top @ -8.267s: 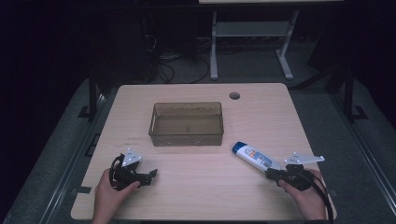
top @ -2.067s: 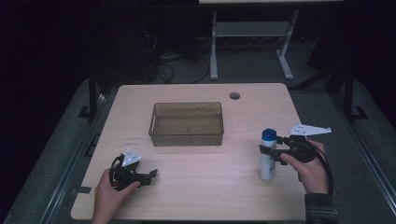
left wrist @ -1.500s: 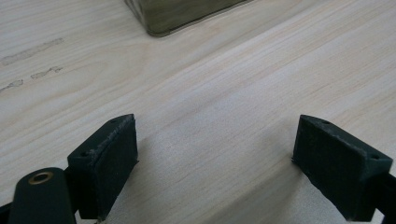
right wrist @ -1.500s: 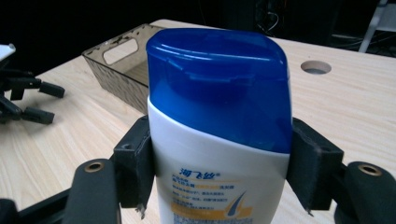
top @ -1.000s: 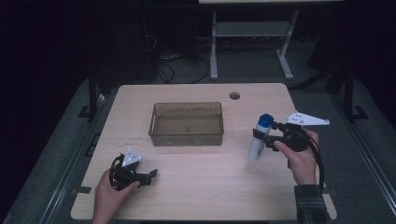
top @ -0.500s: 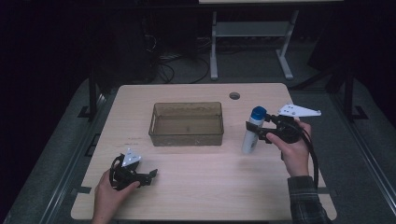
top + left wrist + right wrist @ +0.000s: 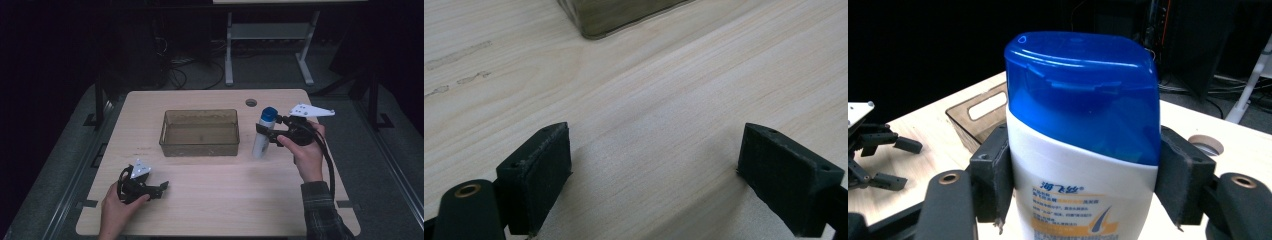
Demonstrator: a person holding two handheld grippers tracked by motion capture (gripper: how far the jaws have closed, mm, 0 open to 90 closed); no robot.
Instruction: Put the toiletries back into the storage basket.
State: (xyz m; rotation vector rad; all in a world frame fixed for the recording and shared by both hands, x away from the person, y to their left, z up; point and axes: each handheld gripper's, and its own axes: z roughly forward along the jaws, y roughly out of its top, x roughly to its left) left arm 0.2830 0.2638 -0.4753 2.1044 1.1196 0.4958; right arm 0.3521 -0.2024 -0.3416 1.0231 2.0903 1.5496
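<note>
hovering bottle (image 7: 263, 134) in right tongs (image 7: 270, 134), beside bin (image 7: 200, 145) edge

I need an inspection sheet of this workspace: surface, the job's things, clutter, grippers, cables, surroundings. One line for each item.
Surface: light wooden table, a round hole near its far edge.
Job's things: white shampoo bottle with blue cap, upright, to the right of the brown see-through bin; nothing seen in the bin.
Clutter: nothing seen.
Grippers: right gripper clamps the bottle below the cap; left gripper open, low over the table.
Cables: black cable along the right forearm.
Surroundings: dark room, a white frame behind the table.
</note>
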